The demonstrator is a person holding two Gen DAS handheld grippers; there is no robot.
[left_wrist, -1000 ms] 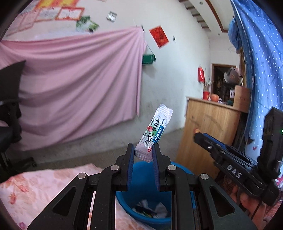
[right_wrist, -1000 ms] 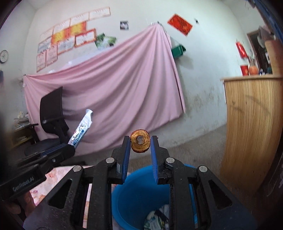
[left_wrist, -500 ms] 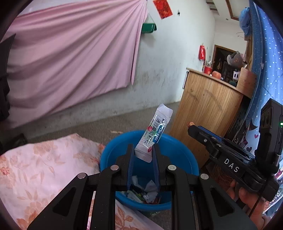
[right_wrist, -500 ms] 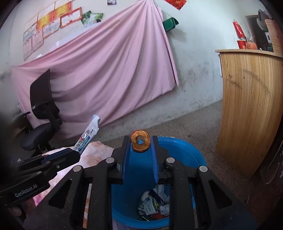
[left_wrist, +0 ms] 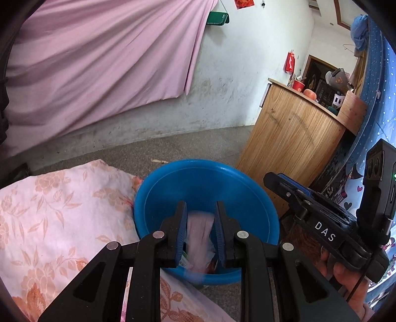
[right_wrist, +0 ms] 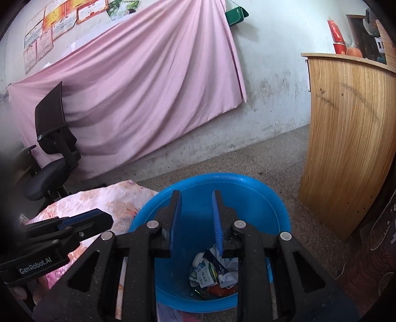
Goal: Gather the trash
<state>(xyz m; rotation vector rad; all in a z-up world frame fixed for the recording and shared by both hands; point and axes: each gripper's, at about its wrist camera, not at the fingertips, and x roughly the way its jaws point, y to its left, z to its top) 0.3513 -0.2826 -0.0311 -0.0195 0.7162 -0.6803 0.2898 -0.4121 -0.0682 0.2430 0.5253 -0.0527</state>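
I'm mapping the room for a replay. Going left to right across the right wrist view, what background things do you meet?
Black office chair → pink cloth on the wall → green basket → wooden counter.

Left gripper point(left_wrist: 199, 218) fingers parted, empty; right gripper point(right_wrist: 196, 210) fingers parted, empty.

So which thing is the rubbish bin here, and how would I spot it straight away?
Find the tall curved wooden counter on the right, then look down to the floor on its left. There stands a round blue plastic basin, hard against the pink flowered cloth. It is the only bright blue tub around, with crumpled wrappers lying in its bottom.
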